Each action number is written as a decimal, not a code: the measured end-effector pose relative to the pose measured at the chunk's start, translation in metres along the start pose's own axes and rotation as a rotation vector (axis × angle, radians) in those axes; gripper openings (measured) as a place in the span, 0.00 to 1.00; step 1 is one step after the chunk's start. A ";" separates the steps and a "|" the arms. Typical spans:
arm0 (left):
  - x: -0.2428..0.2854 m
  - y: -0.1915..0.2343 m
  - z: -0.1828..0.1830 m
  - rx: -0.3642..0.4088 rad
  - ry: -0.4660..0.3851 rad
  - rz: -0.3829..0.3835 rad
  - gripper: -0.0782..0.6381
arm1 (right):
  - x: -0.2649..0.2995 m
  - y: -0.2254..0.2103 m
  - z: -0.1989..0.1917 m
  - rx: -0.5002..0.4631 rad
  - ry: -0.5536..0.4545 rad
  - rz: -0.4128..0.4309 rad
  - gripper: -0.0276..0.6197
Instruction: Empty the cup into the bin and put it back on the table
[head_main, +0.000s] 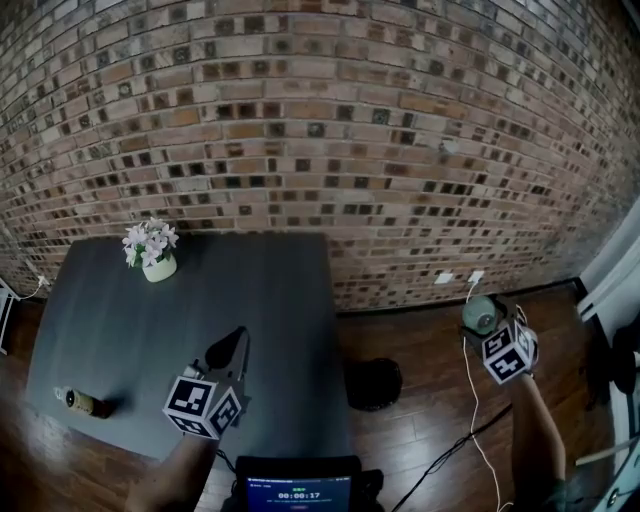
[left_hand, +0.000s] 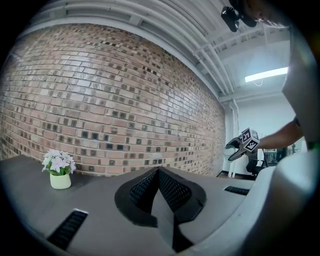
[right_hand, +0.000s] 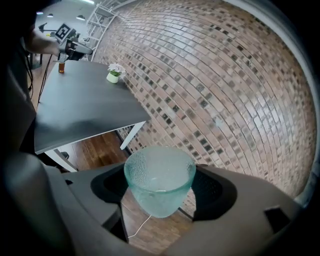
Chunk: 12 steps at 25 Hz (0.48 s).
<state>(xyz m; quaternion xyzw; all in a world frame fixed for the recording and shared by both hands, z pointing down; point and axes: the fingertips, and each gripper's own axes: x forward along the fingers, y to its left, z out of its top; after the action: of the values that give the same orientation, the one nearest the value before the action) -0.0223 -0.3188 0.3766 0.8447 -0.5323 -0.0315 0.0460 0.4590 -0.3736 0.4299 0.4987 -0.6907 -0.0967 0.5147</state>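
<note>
Two grippers checked | I see right gripper (right_hand: 162, 186) clamping the cup (right_hand: 160, 170), centre of its view | left gripper (head_main: 225, 352) jaws together, empty, lower-left over table (head_main: 120, 320).

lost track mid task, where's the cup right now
Head view, right side: the cup is clamped in the right hand-held gripper over the floor, right of the bin and table.

I'm in what looks like a converted industrial room, a lab or studio: a bare brick wall (head_main: 320, 120) behind my dark table (head_main: 250, 300), a wooden floor (head_main: 420, 340) underfoot. White pipes (left_hand: 165, 25) and a tube light (left_hand: 266, 74) run exposed overhead, and a cable (head_main: 468, 390) trails over the boards.
</note>
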 end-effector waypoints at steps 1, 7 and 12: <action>0.001 0.000 0.002 0.003 -0.009 -0.001 0.11 | 0.001 -0.001 0.000 -0.008 0.003 0.000 0.64; 0.002 -0.005 0.012 0.025 -0.008 -0.011 0.11 | 0.005 -0.011 -0.001 -0.083 0.037 -0.004 0.64; -0.003 0.005 0.011 0.005 -0.018 0.031 0.11 | 0.008 -0.017 0.001 -0.141 0.056 -0.017 0.64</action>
<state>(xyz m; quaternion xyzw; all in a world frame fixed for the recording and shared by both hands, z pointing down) -0.0290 -0.3191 0.3662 0.8362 -0.5458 -0.0371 0.0393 0.4685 -0.3890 0.4234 0.4697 -0.6632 -0.1357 0.5668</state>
